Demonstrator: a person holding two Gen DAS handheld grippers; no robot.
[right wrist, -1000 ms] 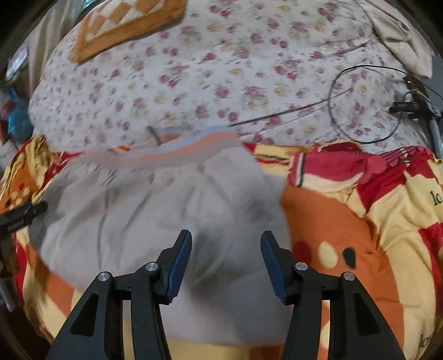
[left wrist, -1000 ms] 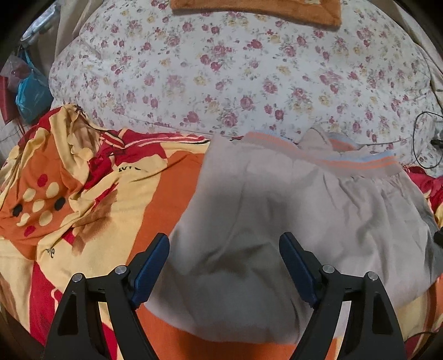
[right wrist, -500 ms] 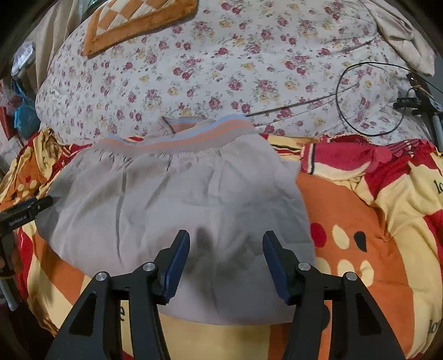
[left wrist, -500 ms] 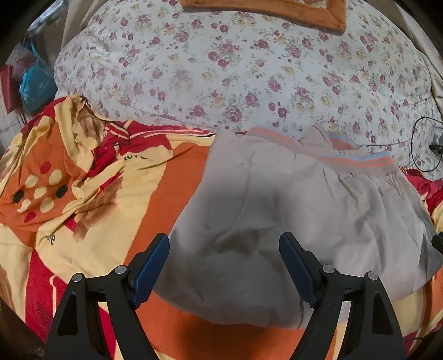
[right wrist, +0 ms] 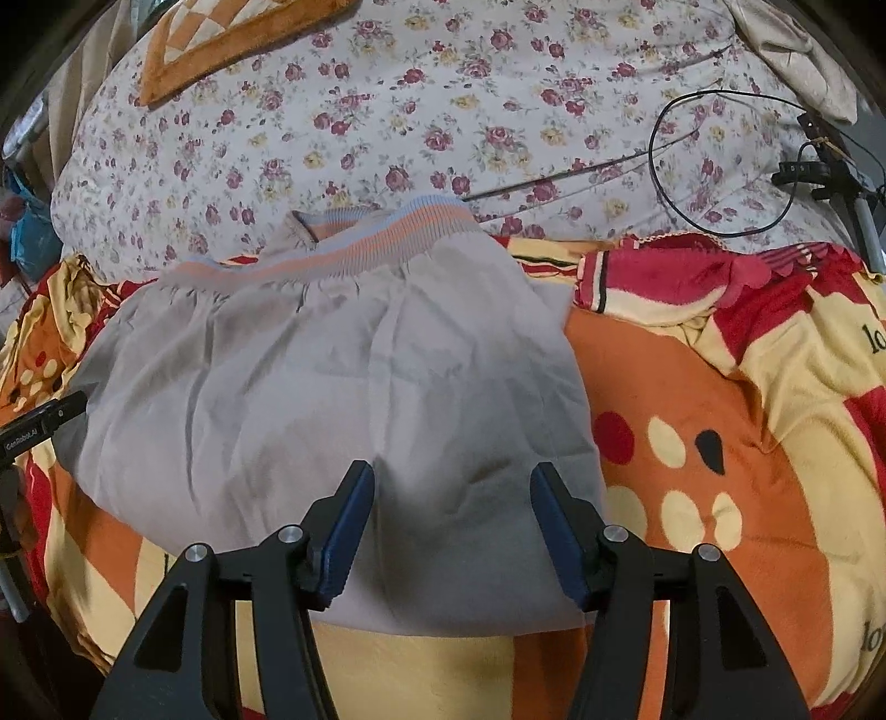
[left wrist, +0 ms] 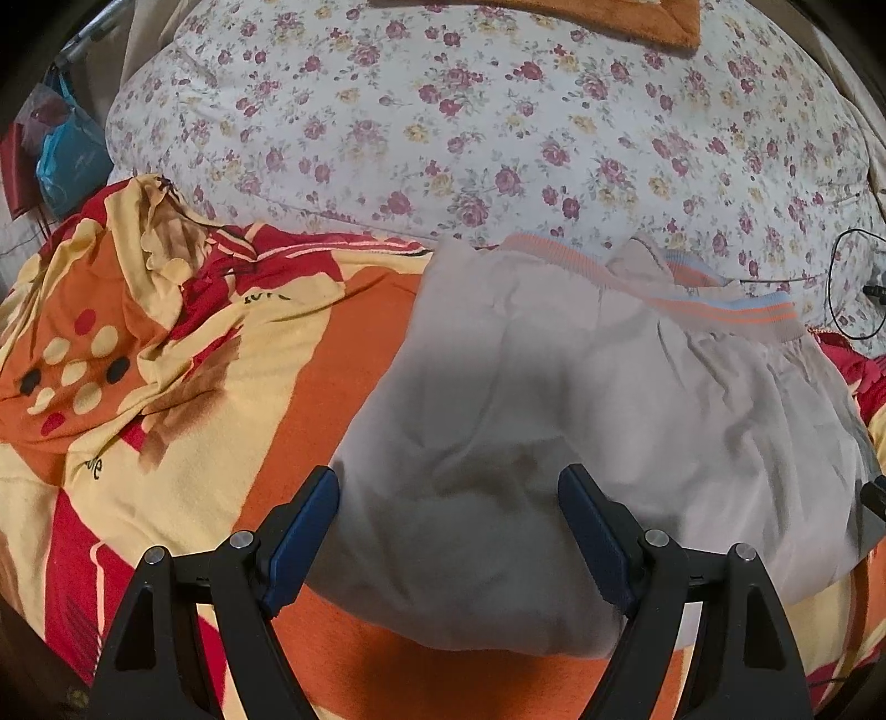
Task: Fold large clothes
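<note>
A grey garment (left wrist: 554,421) with an orange and blue striped waistband (left wrist: 720,307) lies folded on the orange, yellow and red blanket (left wrist: 194,387). It also shows in the right wrist view (right wrist: 332,387), waistband (right wrist: 387,232) at the far side. My left gripper (left wrist: 448,509) is open and empty, above the garment's near left part. My right gripper (right wrist: 451,504) is open and empty, above the garment's near right edge. The left gripper's body (right wrist: 39,426) shows at the left edge of the right wrist view.
A floral quilt (left wrist: 498,122) lies behind the garment. An orange checked mat (right wrist: 221,39) lies on the quilt. A black cable (right wrist: 720,160) and a clamp stand (right wrist: 830,177) are at the far right. A blue bag (left wrist: 66,160) hangs at the far left.
Both grippers have drawn back and up from the garment, so more of it and of the blanket's near edge shows. The garment lies still and flat.
</note>
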